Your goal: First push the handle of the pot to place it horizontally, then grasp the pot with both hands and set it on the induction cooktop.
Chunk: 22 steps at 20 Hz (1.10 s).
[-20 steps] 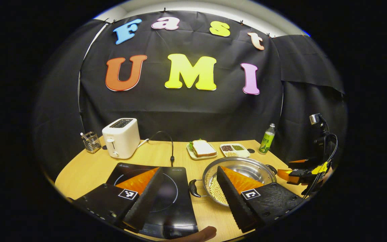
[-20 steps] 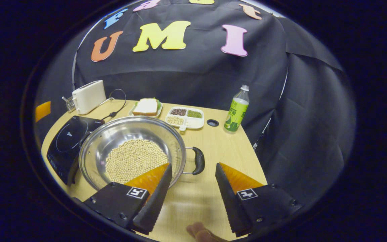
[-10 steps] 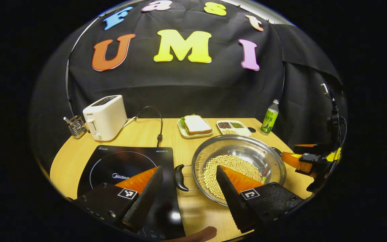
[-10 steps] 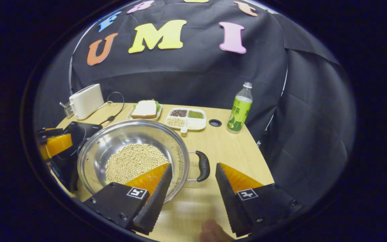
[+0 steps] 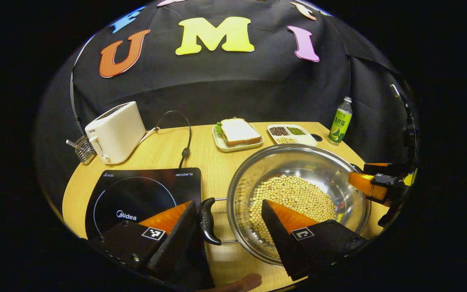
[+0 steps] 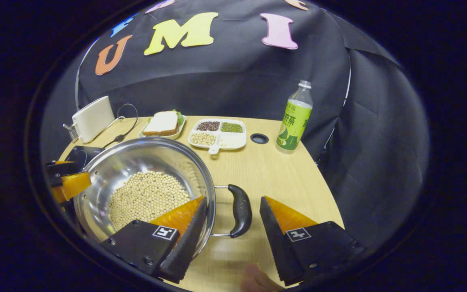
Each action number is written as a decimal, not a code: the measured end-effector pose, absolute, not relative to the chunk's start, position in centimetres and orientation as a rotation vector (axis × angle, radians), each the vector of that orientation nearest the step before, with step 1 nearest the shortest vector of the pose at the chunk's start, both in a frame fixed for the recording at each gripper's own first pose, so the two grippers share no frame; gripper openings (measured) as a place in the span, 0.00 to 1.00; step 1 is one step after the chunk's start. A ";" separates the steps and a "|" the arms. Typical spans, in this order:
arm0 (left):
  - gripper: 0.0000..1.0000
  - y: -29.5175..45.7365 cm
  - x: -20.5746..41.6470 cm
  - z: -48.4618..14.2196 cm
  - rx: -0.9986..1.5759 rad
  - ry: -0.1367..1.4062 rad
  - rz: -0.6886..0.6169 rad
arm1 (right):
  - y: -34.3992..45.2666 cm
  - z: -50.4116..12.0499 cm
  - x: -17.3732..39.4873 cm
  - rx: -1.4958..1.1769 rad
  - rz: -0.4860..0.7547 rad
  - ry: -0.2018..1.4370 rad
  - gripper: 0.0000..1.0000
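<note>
Left gripper view: left gripper [image 5: 229, 211] spread wide, straddling the round steel pot's [image 5: 351, 182] curved black handle [image 5: 207, 221] beside the flat glassy induction cooktop [image 5: 136, 190]; right gripper view: right gripper [image 6: 233, 207] likewise wide around the opposite handle [image 6: 239, 211] on the wooden table [image 6: 274, 178].

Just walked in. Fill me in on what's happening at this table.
A person holds a set of tongs in each hand and is lining them up on a steel pot of beans. The left tongs sit open around the pot's left handle; the right tongs sit open around its right handle. Neither has closed yet. The pot rests on the table beside the induction cooktop, not yet on it.
</note>
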State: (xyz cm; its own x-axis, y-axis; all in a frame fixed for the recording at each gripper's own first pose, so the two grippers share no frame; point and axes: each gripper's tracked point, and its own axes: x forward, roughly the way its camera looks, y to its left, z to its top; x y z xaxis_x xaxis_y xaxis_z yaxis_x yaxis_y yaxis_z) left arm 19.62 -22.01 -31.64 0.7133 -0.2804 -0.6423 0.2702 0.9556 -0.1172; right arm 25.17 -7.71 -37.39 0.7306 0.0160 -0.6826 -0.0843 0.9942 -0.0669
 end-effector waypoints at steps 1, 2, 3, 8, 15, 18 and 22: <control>0.97 -22.1 19.5 -32.2 -0.023 0.733 -0.307 | -7.7 -37.7 25.5 -0.092 0.054 0.749 0.87; 0.96 -22.2 19.3 -32.6 -0.033 0.751 -0.309 | -7.7 -37.9 25.6 -0.089 0.050 0.748 0.87; 0.97 -22.2 19.3 -32.9 -0.041 0.764 -0.312 | -7.7 -38.1 25.7 -0.087 0.046 0.747 0.83; 0.95 -22.2 19.8 -33.4 -0.030 0.761 -0.307 | -7.5 -38.8 25.7 -0.063 0.052 0.765 0.83; 0.60 -21.2 20.0 -33.6 -0.067 0.764 -0.283 | -7.3 -39.0 24.3 0.001 0.035 0.804 0.70; 0.58 -21.4 19.4 -33.5 -0.055 0.769 -0.302 | -7.7 -38.9 23.6 0.015 0.015 0.811 0.67; 0.52 -21.8 17.7 -32.7 -0.047 0.764 -0.332 | -8.5 -38.5 21.2 0.068 -0.012 0.832 0.65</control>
